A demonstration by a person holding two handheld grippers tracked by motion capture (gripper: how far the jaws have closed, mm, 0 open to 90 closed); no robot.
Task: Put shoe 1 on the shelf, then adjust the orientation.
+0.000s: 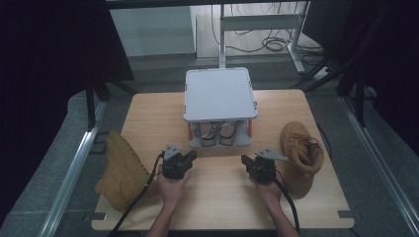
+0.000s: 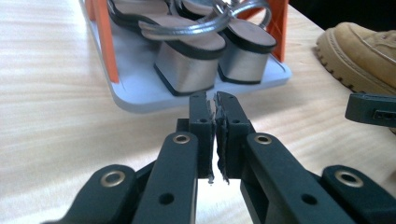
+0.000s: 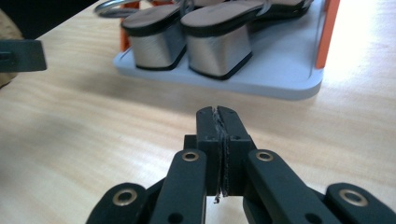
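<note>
Nearest us, our left gripper and right gripper hover over the desk's front half, jaws closed on nothing. The heeled sandals sit on the lower shelf of the rack at the desk's back edge. We judge this the approach; next, open the jaws and reach a heel.

Pale wood grain on the table. Light grey rack with orange posts. Silver block heels, black-edged tan soles on the sandals. Tan on both boots. Black on each hand-held gripper.
</note>
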